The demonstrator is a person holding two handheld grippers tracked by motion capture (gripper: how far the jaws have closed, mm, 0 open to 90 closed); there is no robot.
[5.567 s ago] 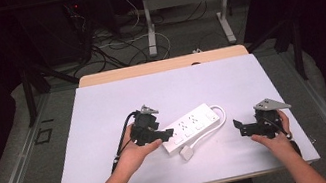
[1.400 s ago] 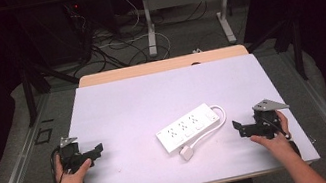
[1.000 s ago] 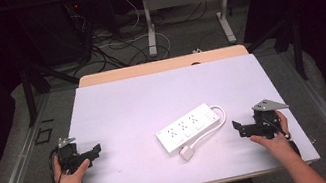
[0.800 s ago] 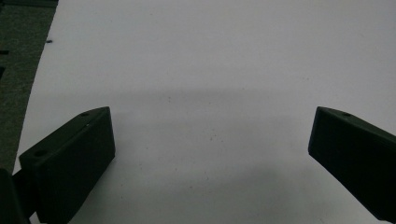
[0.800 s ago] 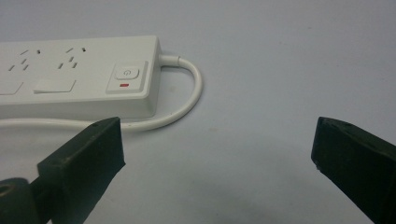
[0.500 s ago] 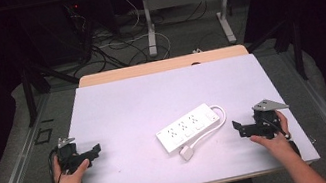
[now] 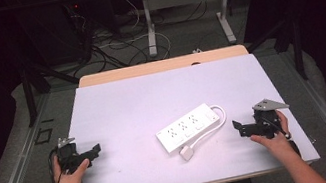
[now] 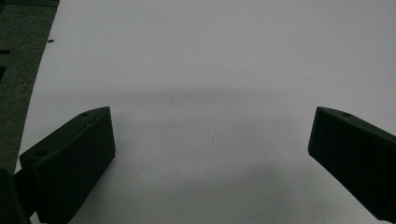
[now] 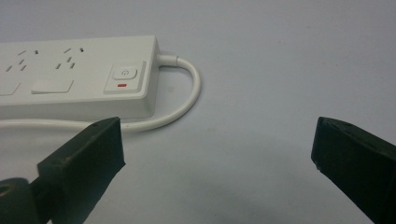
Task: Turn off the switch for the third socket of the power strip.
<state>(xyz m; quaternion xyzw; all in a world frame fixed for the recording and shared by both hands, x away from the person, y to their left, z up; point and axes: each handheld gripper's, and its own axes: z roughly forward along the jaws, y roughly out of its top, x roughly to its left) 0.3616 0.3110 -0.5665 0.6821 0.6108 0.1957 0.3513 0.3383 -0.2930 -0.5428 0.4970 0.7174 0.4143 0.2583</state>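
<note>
Power strip (image 7: 188, 127) lies flat near the middle of the desk (image 7: 151, 93), a bit toward the person's right side. It is white, with its sockets facing up. Its white cord (image 7: 206, 132) loops out of one end and runs back along the near side to the plug (image 7: 186, 153), which rests on the desk just beside the strip. Nothing is plugged in, and nothing is holding the strip.

From the right gripper view you can see the strip's switch (image 9: 123, 74) with a small red mark, and the cord bending round the end.

Left gripper (image 7: 91, 150) sits at the left edge of the desk, well apart from the strip. Its jaws are spread wide with only bare desk between them. Right gripper (image 7: 237, 128) is near the strip's cord end, pointing at it. Its jaws are spread wide too and grip nothing.

Both hands rest low, each one out at its own side. That looks like a resting spot, so the strip has room around it. I think the right gripper is the better placed one to reach in, since the strip is close to it.
</note>
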